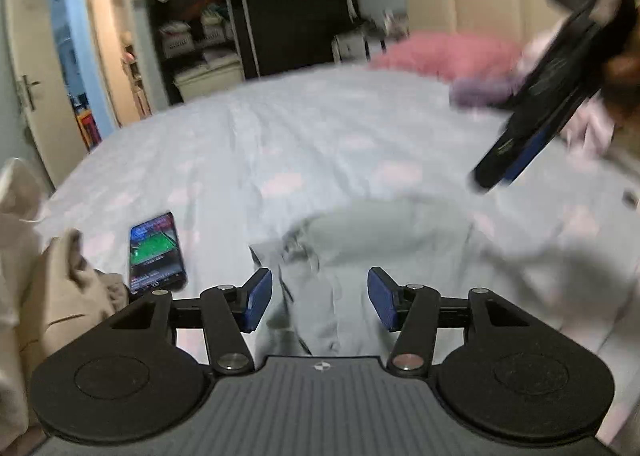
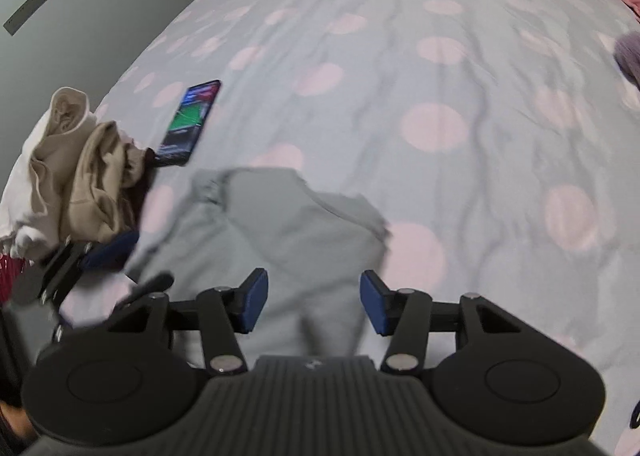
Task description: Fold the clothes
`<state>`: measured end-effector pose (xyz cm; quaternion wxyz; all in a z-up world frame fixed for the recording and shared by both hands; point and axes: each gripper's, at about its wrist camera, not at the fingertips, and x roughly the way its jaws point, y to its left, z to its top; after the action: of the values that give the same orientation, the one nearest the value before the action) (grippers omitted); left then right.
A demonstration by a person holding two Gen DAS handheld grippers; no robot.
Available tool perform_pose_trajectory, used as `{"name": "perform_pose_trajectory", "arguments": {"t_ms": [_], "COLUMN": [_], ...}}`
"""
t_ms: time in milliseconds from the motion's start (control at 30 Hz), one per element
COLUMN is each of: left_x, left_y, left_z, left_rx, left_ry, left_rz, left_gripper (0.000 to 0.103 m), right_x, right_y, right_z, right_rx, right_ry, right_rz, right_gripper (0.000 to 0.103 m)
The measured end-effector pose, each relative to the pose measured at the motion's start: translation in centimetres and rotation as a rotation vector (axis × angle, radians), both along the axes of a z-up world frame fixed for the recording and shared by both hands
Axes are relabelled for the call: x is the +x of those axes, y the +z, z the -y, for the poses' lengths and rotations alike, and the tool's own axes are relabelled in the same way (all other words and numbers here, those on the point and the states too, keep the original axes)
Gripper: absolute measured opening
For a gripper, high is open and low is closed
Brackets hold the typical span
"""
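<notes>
- Left gripper: matte black plastic body, ribbed grey centre panel with a small round emblem, two large round black side discs.
- Its fingers: black link arms with silver pivot screws, tipped with blue rectangular pads.
- Right gripper: same build; black body, ribbed panel, blue pads, silver screws.
- Person's sleeve: pale pink fabric, blurred.

Garment on bed; phone left beyond it, clothes pile farther left.
</notes>
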<state>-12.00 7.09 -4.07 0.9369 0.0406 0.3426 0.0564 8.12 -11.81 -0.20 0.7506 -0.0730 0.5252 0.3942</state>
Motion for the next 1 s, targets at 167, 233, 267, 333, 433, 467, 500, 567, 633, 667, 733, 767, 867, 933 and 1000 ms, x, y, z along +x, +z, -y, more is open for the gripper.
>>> {"name": "perform_pose_trajectory", "arguments": {"t_ms": [167,233,267,333,433,467,500,567,633,667,733,767,867,933,1000], "left_x": [-1.3,-2.2,-2.5,-2.8,-3.1,-2.8,-2.5,-1.8,-1.3,-1.3,-1.1,-1.0,-0.4,-0.1,0.3], "left_y": [-2.9,-2.4,-2.1,-1.6,-1.6,-1.9,-2.1,-2.6,-3.2,-3.6,-4.6,-5.1,-6.2,-6.7,-7.3], "left_z": [-4.7,-4.7,-4.7,-5.4,-7.7,-8.3,-8.9,-9.3,-9.7,-9.9,-10.4,-10.6,-11.5,-12.2,-12.9], "left_rx": [-0.332,-0.332,-0.330,-0.387,-0.573,-0.612,-0.645,-0.662,-0.688,-0.713,-0.788,-0.829,-0.928,-0.998,-1.060], "left_ry": [0.179,0.177,0.174,0.183,0.208,0.203,0.196,0.194,0.203,0.214,0.233,0.241,0.268,0.295,0.321], "left_rz": [-0.033,-0.008,0.002,0.007,-0.002,-0.035,-0.071,-0.113,-0.145,-0.155,-0.177,-0.195,-0.209,-0.212,-0.221], "left_gripper": [0.046,0.048,0.049,0.051,0.059,0.059,0.059,0.059,0.063,0.063,0.065,0.066,0.072,0.075,0.075], "right_x": [-0.1,-0.3,-0.5,-0.5,-0.8,-0.9,-1.0,-1.1,-1.2,-1.2,-1.4,-1.5,-1.8,-1.8,-1.7], "right_y": [-2.7,-3.6,-4.1,-5.2,-6.4,-6.7,-7.0,-7.6,-8.3,-8.6,-9.2,-9.6,-10.4,-10.5,-10.7], "right_z": [2.1,2.3,2.3,2.6,3.0,3.1,3.3,3.8,4.3,4.4,4.5,4.5,4.5,4.4,4.4], "right_rx": [0.008,0.028,0.039,0.069,0.105,0.112,0.119,0.136,0.153,0.161,0.184,0.194,0.217,0.233,0.253], "right_ry": [-0.011,-0.001,0.001,-0.015,-0.023,-0.023,-0.026,-0.039,-0.054,-0.057,-0.065,-0.074,-0.103,-0.109,-0.118], "right_rz": [-0.024,-0.033,-0.042,-0.090,-0.159,-0.177,-0.196,-0.244,-0.307,-0.333,-0.379,-0.397,-0.438,-0.443,-0.450], "right_gripper": [0.055,0.059,0.061,0.065,0.065,0.065,0.066,0.066,0.067,0.067,0.068,0.068,0.068,0.068,0.068]}}
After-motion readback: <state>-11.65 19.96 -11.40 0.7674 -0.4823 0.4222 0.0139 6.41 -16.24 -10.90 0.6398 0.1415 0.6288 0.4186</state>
